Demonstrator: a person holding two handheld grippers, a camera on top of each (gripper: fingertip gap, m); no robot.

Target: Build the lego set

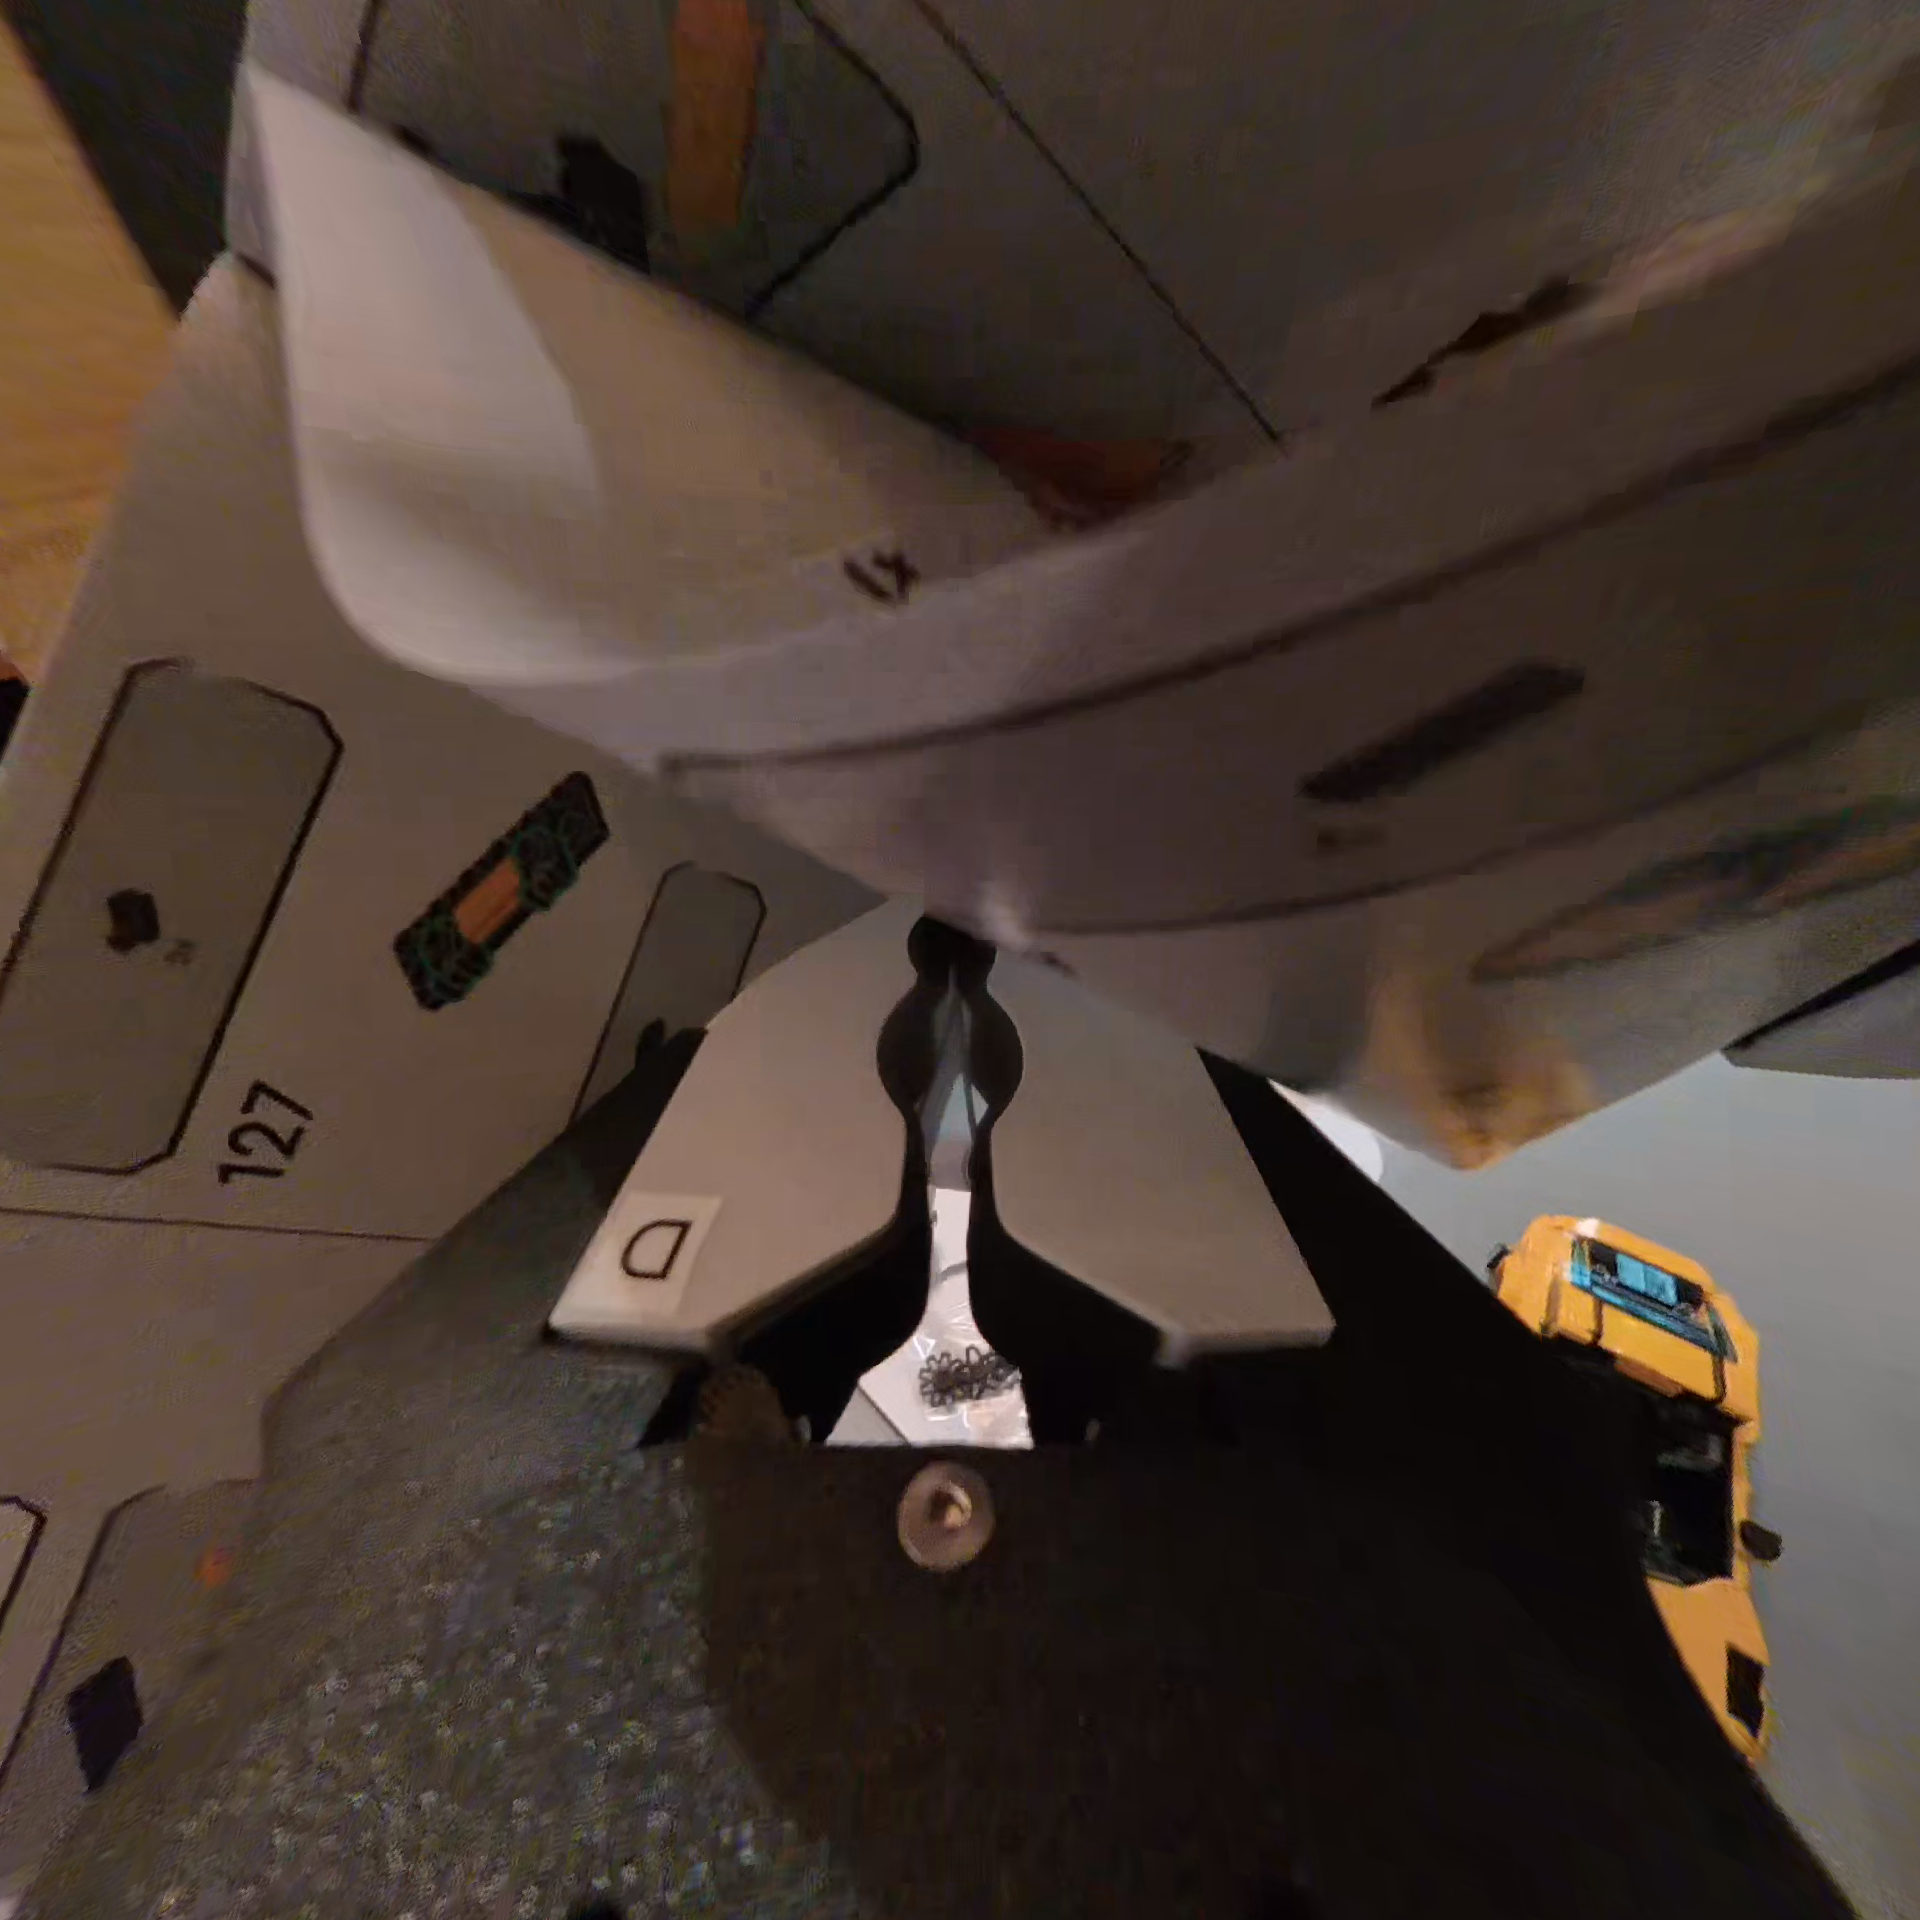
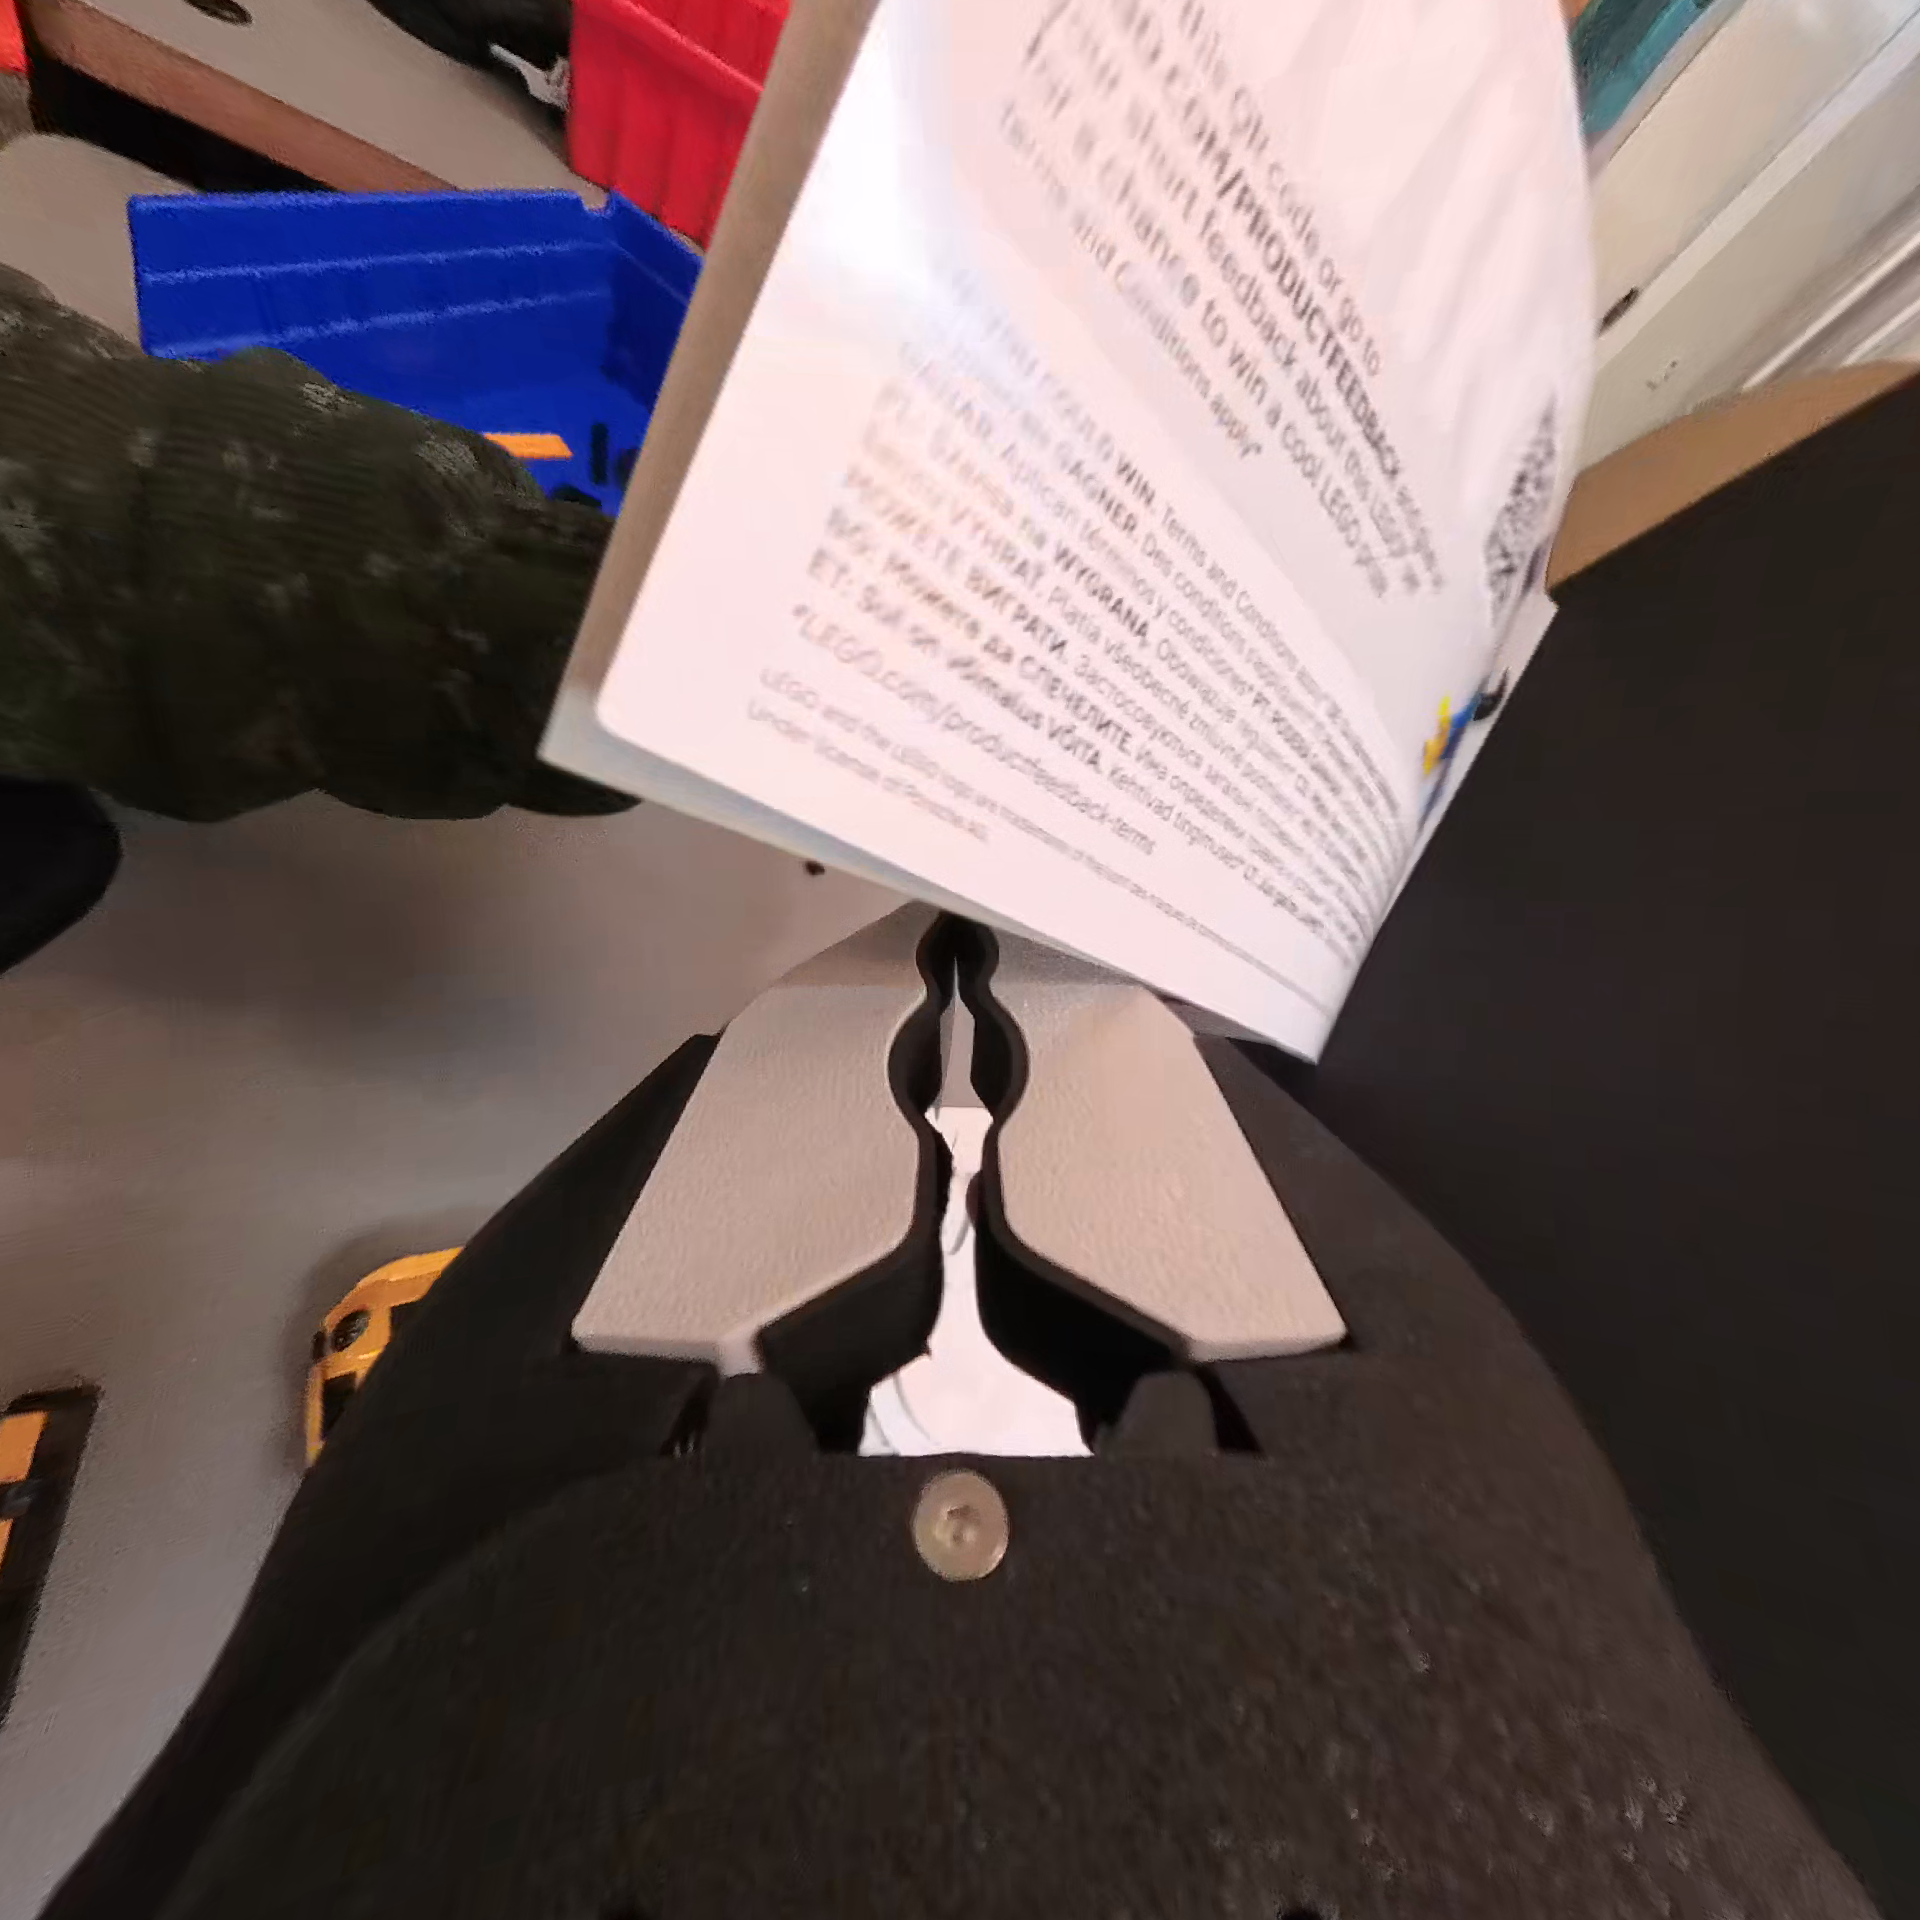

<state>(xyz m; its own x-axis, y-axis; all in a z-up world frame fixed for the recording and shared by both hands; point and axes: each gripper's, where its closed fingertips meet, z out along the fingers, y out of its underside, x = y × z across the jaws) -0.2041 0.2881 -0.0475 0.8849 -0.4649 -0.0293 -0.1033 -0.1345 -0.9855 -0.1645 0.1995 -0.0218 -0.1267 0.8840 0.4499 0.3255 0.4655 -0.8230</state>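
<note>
Both the left gripper [image 1: 951, 961] and right gripper [image 2: 954, 951] have their jaws pinched closed on the instruction booklet [image 2: 1091, 499] pages at their tips, so pulling apart could tear the paper.

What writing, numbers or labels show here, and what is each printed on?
I don't copy out writing; this is where it sits.
White sticker on the left gripper: one character.
Grey open pages of the paper instruction booklet: step and page numbers.
The booklet's white back page, pinched by the right gripper: lines of small print, partly blurred, and a square code.
Yellow toy-brick car: none visible.
</note>
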